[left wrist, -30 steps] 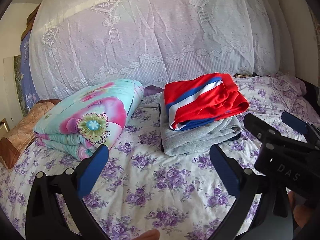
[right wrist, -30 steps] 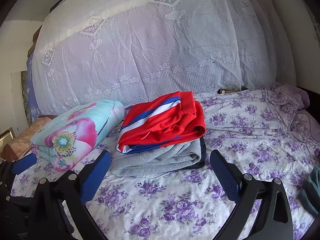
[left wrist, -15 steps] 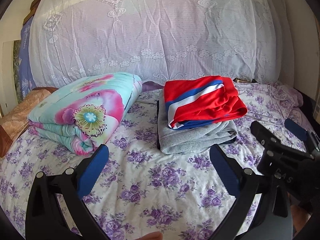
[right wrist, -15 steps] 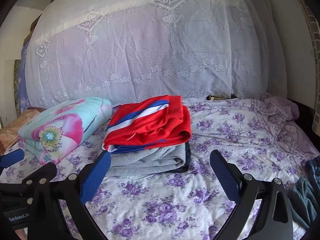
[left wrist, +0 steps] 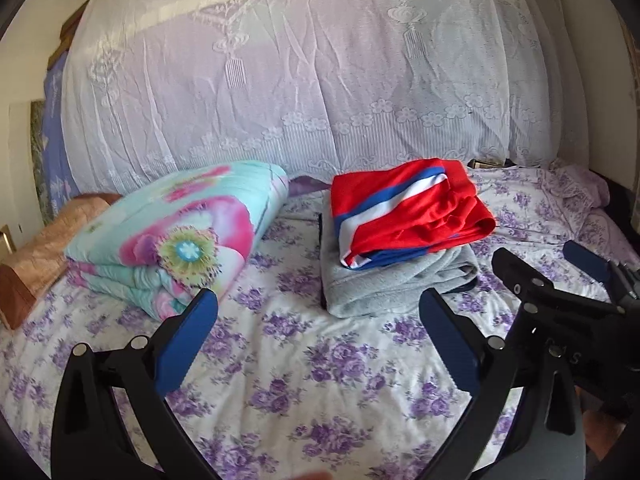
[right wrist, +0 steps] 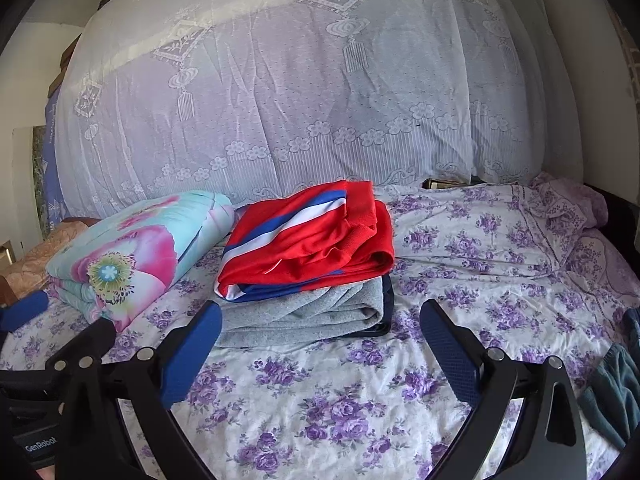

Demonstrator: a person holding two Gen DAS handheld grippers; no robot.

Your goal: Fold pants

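Observation:
Folded red pants with blue and white stripes point(left wrist: 408, 216) lie on top of a folded grey garment point(left wrist: 392, 284) on the bed; both also show in the right wrist view, the red pants point(right wrist: 308, 240) above the grey garment point(right wrist: 304, 316). My left gripper point(left wrist: 318, 316) is open and empty, held above the sheet short of the stack. My right gripper point(right wrist: 320, 328) is open and empty, just in front of the grey garment. The right gripper also shows at the right of the left wrist view point(left wrist: 560, 276).
A folded floral quilt point(left wrist: 176, 240) lies left of the stack. The bed has a purple-flowered sheet point(right wrist: 460, 264). A white lace curtain point(right wrist: 280, 100) hangs behind. A dark teal garment point(right wrist: 616, 392) lies at the bed's right edge. A brown pillow point(left wrist: 36, 256) is far left.
Both grippers have drawn back and risen a little from the stack; the views shifted slightly. The clothes have not moved. Both grippers stay open.

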